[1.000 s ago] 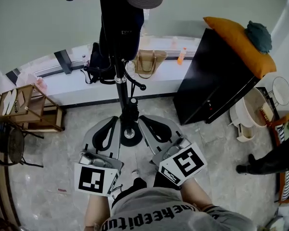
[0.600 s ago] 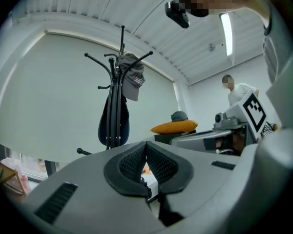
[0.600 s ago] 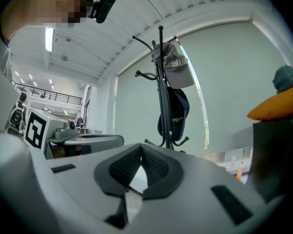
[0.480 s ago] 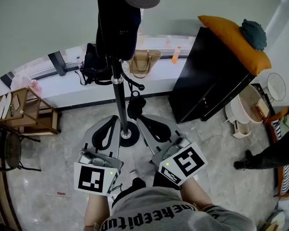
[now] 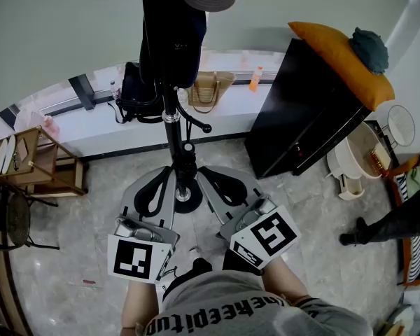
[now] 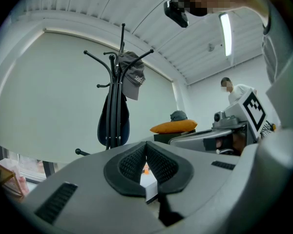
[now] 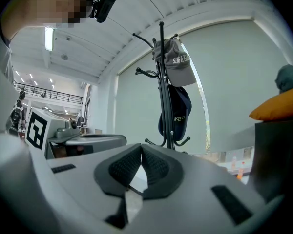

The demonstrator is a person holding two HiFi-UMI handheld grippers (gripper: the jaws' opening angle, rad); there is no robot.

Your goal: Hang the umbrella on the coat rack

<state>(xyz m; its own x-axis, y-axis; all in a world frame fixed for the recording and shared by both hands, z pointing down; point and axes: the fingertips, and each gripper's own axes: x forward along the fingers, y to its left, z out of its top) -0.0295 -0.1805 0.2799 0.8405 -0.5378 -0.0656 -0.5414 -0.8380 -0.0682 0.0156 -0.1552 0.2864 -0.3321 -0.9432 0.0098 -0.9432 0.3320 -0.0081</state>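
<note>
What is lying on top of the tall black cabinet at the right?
A long orange cushion lies along the tall black cabinet, with a dark teal cloth bundle on it. The cabinet's top surface underneath is covered.

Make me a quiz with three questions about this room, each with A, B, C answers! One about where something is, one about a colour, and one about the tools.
1. Where is the grey cap?
A. on the floor
B. at the top of the coat rack
C. in a drawer

2. What colour is the cushion on the black cabinet?
A. orange
B. green
C. white

3. How are the jaws of the left tool and the right tool?
A. wide apart
B. shut on an umbrella
C. shut with nothing between them

Answers:
1 B: the cap hangs over the rack's upper hooks.
2 A: the cushion on the cabinet's top is bright orange.
3 C: in each tool's own view the pads meet with nothing between them.
</note>
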